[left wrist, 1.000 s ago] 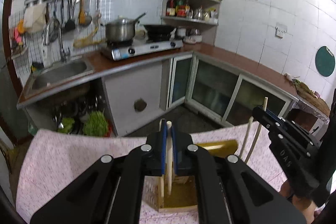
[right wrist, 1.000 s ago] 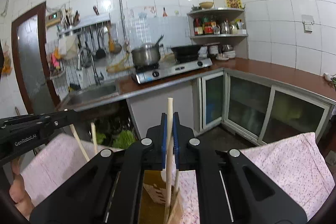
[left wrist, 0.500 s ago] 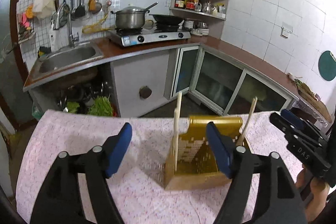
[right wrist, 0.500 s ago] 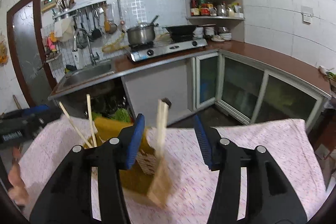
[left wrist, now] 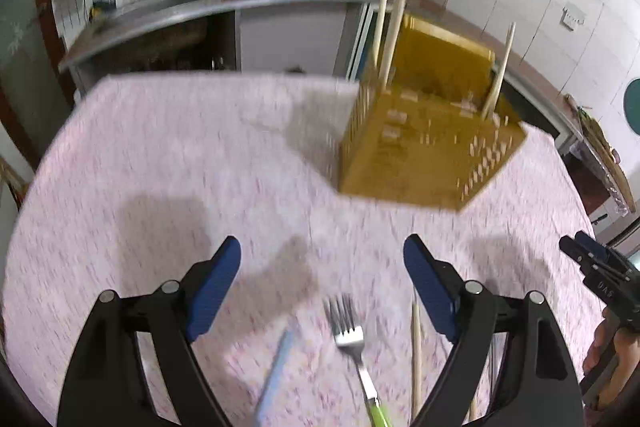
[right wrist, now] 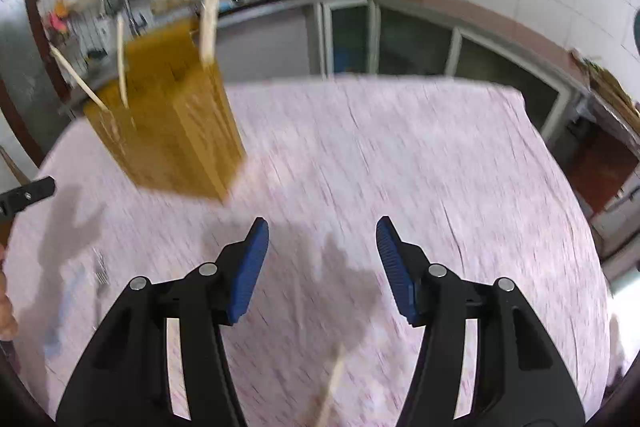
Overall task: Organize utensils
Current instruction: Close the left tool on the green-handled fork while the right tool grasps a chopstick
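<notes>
A yellow slotted utensil holder [left wrist: 424, 143] stands on the pink tablecloth with wooden chopsticks [left wrist: 394, 3] upright in it; the right wrist view has it at the left [right wrist: 172, 123]. My left gripper [left wrist: 322, 263] hangs above the cloth, jaws opening, nothing between them. Below it lie a green-handled fork [left wrist: 354, 343], a pale blue handle [left wrist: 276, 379] and a loose chopstick [left wrist: 417, 351]. My right gripper [right wrist: 322, 239] is also opening and empty, with a chopstick [right wrist: 332, 383] on the cloth beneath it.
A kitchen counter [left wrist: 208, 7] with sink, stove and pot runs behind the table. The right gripper's tip and a hand [left wrist: 604, 291] show at the left view's right edge. The tablecloth [right wrist: 400, 163] stretches to the right of the holder.
Both grippers let go of the chopsticks they held over the holder, opened wide, and dropped back toward the near part of the table; the chopsticks now stand in the holder.
</notes>
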### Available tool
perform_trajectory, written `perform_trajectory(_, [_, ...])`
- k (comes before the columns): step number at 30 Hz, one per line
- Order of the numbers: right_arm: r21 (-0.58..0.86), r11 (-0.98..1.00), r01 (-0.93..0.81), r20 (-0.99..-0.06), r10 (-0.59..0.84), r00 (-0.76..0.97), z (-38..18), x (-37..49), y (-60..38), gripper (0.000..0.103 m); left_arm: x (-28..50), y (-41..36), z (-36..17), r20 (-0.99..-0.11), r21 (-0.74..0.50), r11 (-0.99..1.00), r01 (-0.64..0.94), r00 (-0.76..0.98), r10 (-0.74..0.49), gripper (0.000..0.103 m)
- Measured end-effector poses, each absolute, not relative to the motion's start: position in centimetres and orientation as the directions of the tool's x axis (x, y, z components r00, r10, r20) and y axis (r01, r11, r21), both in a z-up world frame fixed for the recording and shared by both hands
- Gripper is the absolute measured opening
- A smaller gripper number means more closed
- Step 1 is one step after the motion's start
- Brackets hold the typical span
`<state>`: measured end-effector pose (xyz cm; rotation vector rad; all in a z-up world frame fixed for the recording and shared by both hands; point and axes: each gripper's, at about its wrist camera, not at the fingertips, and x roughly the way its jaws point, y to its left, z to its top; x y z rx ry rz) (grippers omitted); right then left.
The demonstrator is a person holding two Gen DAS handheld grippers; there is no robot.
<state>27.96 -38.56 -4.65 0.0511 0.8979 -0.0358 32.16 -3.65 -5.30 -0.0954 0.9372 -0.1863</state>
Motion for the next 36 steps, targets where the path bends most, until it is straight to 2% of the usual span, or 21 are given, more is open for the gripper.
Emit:
perform_trajectory(7, [0.033, 0.994, 0.100, -0.849, -0.025, 0.529, -8.7, 25.6, -39.3, 0.056, 30.4, -4.8, -9.1, -0.844, -0.154, 0.980, 0.126, 0.498, -0.197, 0.082])
perform_trajectory(12, [0.027, 0.993, 0.111, -0.881, -0.029, 0.472, -10.3, 25.2, -39.6, 0.045, 30.4, -5.5, -10.7, -0.872, -0.147, 0.984, 0.105, 0.456, -0.179, 0.081])
perform_trajectory(17, [0.023, 0.993, 0.116, -0.893, -0.032, 0.449, -10.8, 25.0, -39.6, 0.037, 30.8, -5.5, -11.5, -0.886, -0.149, 0.984, 0.095, 0.428, -0.176, 0.071])
perform_trajectory(21, [0.022, 0.992, 0.122, -0.898, -0.034, 0.438, -10.7, 24.7, -39.3, 0.036, 31.2, -5.5, -11.8, -0.891, -0.145, 0.985, 0.092, 0.421, -0.170, 0.068])
perform_trajectory(24, [0.014, 0.993, 0.119, -0.903, -0.039, 0.427, -10.8, 24.5, -39.1, 0.034, 31.6, -5.8, -11.8, -0.894, -0.139, 0.985, 0.099, 0.416, -0.167, 0.060])
perform_trajectory(26, [0.021, 0.992, 0.123, -0.906, -0.033, 0.421, -10.7, 24.6, -39.2, 0.030, 32.1, -6.1, -12.0, -0.902, -0.142, 0.985, 0.100, 0.398, -0.170, 0.049])
perform_trajectory(29, [0.024, 0.993, 0.117, -0.910, -0.027, 0.414, -10.6, 24.7, -39.1, 0.023, 32.8, -6.5, -12.2, -0.910, -0.132, 0.986, 0.099, 0.383, -0.161, 0.045])
perform_trajectory(36, [0.023, 0.993, 0.118, -0.918, -0.025, 0.395, -10.7, 24.9, -39.2, 0.022, 34.1, -8.3, -12.4, -0.921, -0.060, 0.990, 0.125, 0.374, -0.104, 0.044])
